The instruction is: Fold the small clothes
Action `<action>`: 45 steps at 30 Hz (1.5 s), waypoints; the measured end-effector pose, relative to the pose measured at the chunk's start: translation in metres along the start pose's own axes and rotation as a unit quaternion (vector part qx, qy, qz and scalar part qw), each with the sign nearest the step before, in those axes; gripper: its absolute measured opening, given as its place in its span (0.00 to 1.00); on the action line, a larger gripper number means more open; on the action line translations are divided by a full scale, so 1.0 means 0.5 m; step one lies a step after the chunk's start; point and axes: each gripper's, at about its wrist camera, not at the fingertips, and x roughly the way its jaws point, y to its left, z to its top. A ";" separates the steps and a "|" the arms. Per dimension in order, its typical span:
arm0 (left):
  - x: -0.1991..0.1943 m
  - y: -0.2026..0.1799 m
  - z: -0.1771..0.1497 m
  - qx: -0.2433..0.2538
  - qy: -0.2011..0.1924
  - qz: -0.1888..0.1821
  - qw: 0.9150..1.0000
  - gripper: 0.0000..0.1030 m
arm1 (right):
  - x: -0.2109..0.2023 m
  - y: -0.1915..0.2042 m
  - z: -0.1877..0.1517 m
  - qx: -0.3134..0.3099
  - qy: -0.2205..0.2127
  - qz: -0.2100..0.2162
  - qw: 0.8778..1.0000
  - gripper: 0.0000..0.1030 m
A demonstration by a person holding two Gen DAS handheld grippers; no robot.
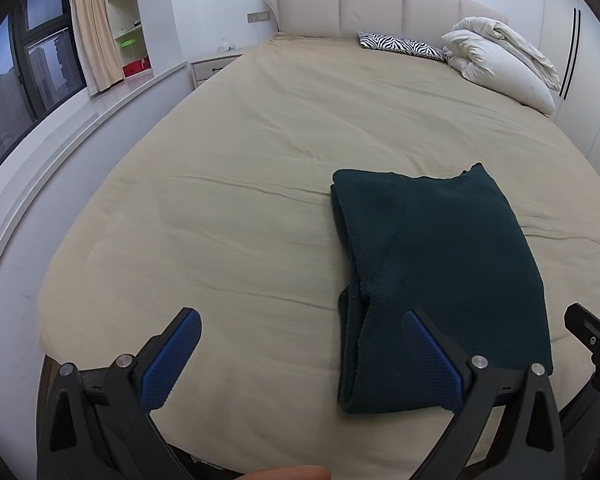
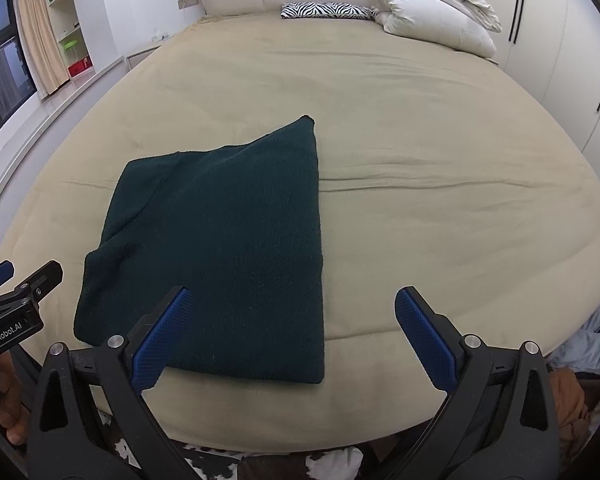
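Note:
A dark green knitted garment (image 1: 440, 280) lies folded into a rectangle on the beige bed (image 1: 240, 200) near its foot edge. My left gripper (image 1: 300, 324) hangs open above the bed, just left of the garment, its right pad over the cloth's near left corner. In the right wrist view the same folded garment (image 2: 220, 260) fills the left centre. My right gripper (image 2: 292, 300) is open with nothing between its blue pads (image 2: 424, 336), over the garment's near right corner. The other gripper (image 2: 16, 300) shows at the left edge.
White folded duvets (image 1: 500, 60) and a zebra-print pillow (image 1: 404, 46) lie at the headboard. A window ledge (image 1: 80, 136) and shelves run along the left. A nightstand (image 1: 212, 66) stands beside the bed. A person's hand (image 2: 4, 400) holds the left tool.

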 end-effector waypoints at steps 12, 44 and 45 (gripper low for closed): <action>0.004 0.001 0.000 0.000 0.002 -0.003 1.000 1.00 | 0.006 0.009 -0.003 0.004 0.003 -0.001 1.000 1.00; 0.006 -0.001 -0.001 0.001 0.003 -0.004 1.000 1.00 | 0.009 0.010 -0.004 0.007 0.004 -0.003 1.000 1.00; 0.007 -0.001 0.000 0.002 0.003 -0.005 1.000 1.00 | 0.009 0.010 -0.004 0.007 0.004 -0.003 1.000 1.00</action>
